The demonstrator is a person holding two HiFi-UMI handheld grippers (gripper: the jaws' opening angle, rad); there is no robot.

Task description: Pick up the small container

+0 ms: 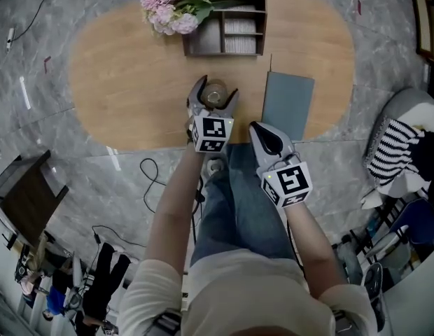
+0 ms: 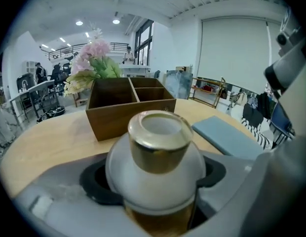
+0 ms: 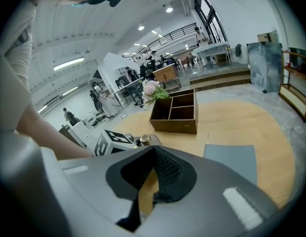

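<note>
The small container [image 1: 214, 95] is a round white jar with a gold neck and amber base, standing on the oval wooden table [image 1: 126, 82] near its front edge. My left gripper [image 1: 215, 89] reaches around it with its jaws spread wide. In the left gripper view the small container [image 2: 155, 152] fills the gap between the dark pads of the left gripper [image 2: 155, 177], which do not visibly squeeze it. My right gripper [image 1: 267, 135] hovers off the table's front edge, right of the jar, shut and holding nothing. The right gripper view shows the right gripper [image 3: 152, 164] with its pads together and the small container [image 3: 143, 140] behind it.
A dark wooden organizer box [image 1: 227, 23] stands at the table's far side with pink flowers [image 1: 168, 9] beside it. A grey-blue pad [image 1: 287, 105] lies right of the jar. A striped cloth [image 1: 395, 149] rests on a seat at the right. Cables [image 1: 150, 180] trail on the floor.
</note>
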